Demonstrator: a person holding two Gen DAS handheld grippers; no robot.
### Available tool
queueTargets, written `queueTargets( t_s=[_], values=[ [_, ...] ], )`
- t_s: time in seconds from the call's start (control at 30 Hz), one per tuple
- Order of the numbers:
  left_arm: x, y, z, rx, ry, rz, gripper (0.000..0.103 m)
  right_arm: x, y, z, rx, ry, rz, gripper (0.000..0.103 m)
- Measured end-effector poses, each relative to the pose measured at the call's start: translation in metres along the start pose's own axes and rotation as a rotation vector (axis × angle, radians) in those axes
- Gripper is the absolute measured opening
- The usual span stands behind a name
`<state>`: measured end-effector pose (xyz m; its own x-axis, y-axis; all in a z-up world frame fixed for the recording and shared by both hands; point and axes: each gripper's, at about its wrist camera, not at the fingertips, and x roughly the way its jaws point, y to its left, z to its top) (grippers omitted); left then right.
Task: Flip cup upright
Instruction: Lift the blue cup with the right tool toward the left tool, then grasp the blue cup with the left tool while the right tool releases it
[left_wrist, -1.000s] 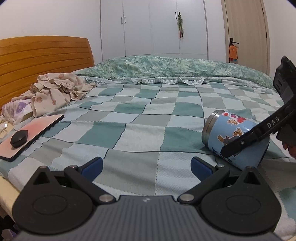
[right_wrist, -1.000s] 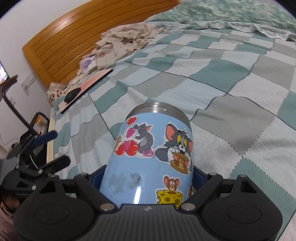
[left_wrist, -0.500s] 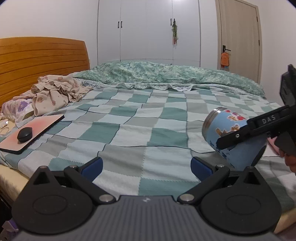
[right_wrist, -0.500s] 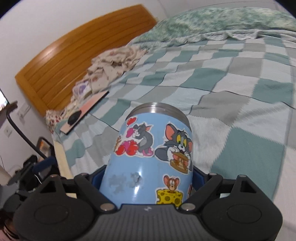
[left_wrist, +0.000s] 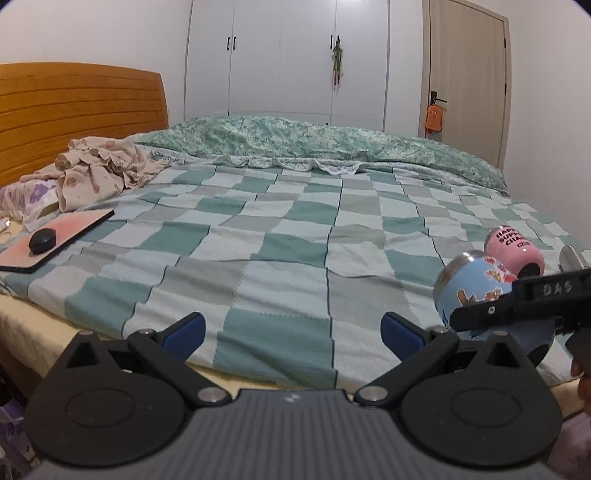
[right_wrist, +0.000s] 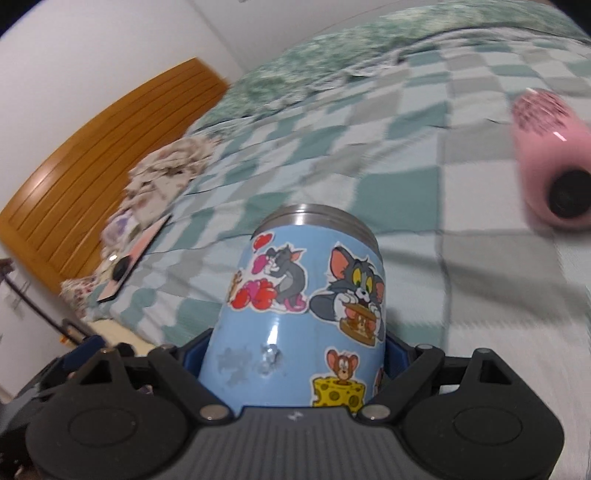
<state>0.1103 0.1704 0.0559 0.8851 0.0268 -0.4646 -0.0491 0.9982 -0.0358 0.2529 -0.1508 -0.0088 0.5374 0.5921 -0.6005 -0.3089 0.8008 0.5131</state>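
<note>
A light blue steel cup (right_wrist: 306, 317) with cartoon cat and mouse stickers sits between my right gripper's (right_wrist: 295, 350) fingers, which are shut on its body. Its steel rim points away from the camera and slightly up. In the left wrist view the same cup (left_wrist: 476, 291) is held at the far right, lying tilted above the bed edge, with the right gripper's black finger (left_wrist: 517, 306) across it. My left gripper (left_wrist: 293, 328) is open and empty, low at the near edge of the bed.
A pink cup (right_wrist: 546, 155) lies on its side on the checkered blanket (left_wrist: 295, 236), right of the blue cup; it also shows in the left wrist view (left_wrist: 515, 251). A tablet with a black mouse (left_wrist: 42, 240) lies at left, beside crumpled clothes (left_wrist: 99, 170) and the wooden headboard (left_wrist: 74, 110).
My right gripper has lifted and swung the blue cup, bringing the pink cup into view. My left gripper has drawn back and lower, off the near edge of the bed.
</note>
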Motion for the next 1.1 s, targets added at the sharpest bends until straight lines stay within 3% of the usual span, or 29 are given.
queueTargets(
  t_s=[0.23, 0.43, 0.53, 0.6, 0.77, 1.1],
  values=[
    [-0.006, -0.006, -0.007, -0.007, 0.023, 0.017, 0.103, 0.009, -0.002, -0.019, 0.05, -0.057, -0.099, 0.089],
    [-0.01, -0.012, -0.006, 0.007, 0.039, 0.013, 0.103, 0.009, 0.0, -0.013, 0.014, -0.03, -0.086, 0.09],
    [-0.013, -0.018, -0.002, 0.019, 0.044, -0.002, 0.103, -0.005, -0.006, -0.009, 0.027, -0.049, -0.05, 0.103],
    [-0.014, -0.024, 0.002, 0.03, 0.054, -0.024, 0.103, -0.021, -0.012, -0.006, 0.012, -0.077, -0.026, 0.103],
    [-0.009, -0.053, 0.014, 0.068, 0.096, -0.075, 0.103, -0.066, -0.04, 0.012, -0.054, -0.151, 0.002, 0.103],
    [0.043, -0.135, 0.05, 0.152, 0.277, -0.157, 0.103, -0.114, -0.12, 0.033, -0.208, -0.179, -0.13, 0.103]
  ],
)
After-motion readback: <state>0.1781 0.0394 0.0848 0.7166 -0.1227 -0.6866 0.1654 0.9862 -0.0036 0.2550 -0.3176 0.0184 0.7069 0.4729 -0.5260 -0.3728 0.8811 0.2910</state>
